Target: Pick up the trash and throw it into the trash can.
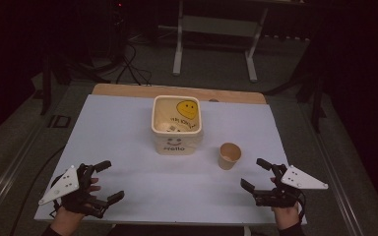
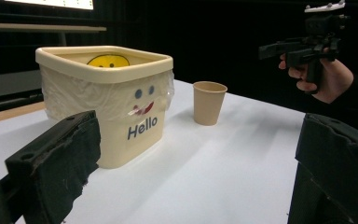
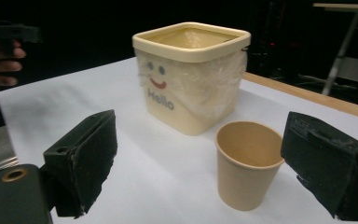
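Right tongs (image 1: 259, 173) spread wide, nothing between pads, hovered just beside paper cup (image 1: 229, 156). Left tongs (image 1: 106, 181) also spread, empty, well apart from cup at near-left corner of surface (image 1: 128, 123). Cup stood upright, empty, right of cream bin (image 1: 176, 125), near it but not touching. Likely step: right tongs reaching for cup. To do well: centred cup between pads, came in level, gripped mid-wall below rim. Thin paper wall, so gentle squeeze advised; too hard would crush, off-centre would tip it.
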`<state>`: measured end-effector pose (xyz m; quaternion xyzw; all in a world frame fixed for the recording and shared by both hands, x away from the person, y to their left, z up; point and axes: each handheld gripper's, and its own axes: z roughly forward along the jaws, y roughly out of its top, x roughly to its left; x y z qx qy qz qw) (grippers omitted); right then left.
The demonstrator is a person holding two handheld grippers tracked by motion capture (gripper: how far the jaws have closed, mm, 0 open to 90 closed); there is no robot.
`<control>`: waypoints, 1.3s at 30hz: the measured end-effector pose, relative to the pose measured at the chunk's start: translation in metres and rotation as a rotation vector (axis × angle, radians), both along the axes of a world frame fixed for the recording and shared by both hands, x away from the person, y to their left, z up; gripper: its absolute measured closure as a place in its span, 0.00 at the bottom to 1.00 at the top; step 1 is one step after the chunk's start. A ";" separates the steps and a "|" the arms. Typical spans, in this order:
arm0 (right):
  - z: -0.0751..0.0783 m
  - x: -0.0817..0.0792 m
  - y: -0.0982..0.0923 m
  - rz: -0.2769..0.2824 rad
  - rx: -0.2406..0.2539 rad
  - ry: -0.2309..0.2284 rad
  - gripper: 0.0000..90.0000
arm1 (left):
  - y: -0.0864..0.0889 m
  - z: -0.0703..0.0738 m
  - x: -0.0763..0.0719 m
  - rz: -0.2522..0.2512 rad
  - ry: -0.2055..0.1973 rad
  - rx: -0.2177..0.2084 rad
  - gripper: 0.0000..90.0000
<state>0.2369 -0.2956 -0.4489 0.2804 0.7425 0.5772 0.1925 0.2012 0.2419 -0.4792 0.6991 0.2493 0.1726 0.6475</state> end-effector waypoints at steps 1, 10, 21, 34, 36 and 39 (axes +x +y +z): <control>0.000 0.000 0.000 0.000 0.000 0.000 0.12 | 0.000 0.000 0.000 0.002 0.003 0.000 0.01; -0.001 -0.002 0.006 0.042 -0.034 0.007 0.11 | -0.003 0.000 -0.001 -0.006 0.012 0.011 0.01; 0.016 0.005 0.021 -0.001 -0.067 -0.015 0.10 | -0.004 -0.001 -0.003 -0.003 0.013 0.021 0.01; 0.023 0.031 0.008 -0.134 0.122 0.179 0.09 | -0.004 -0.001 -0.003 -0.002 0.017 0.016 0.01; 0.022 0.033 0.005 -0.157 0.136 0.213 0.09 | -0.004 -0.001 -0.003 -0.002 0.018 0.017 0.01; 0.017 0.043 -0.007 -0.202 0.191 0.376 0.09 | -0.005 -0.001 -0.003 -0.004 0.018 0.021 0.01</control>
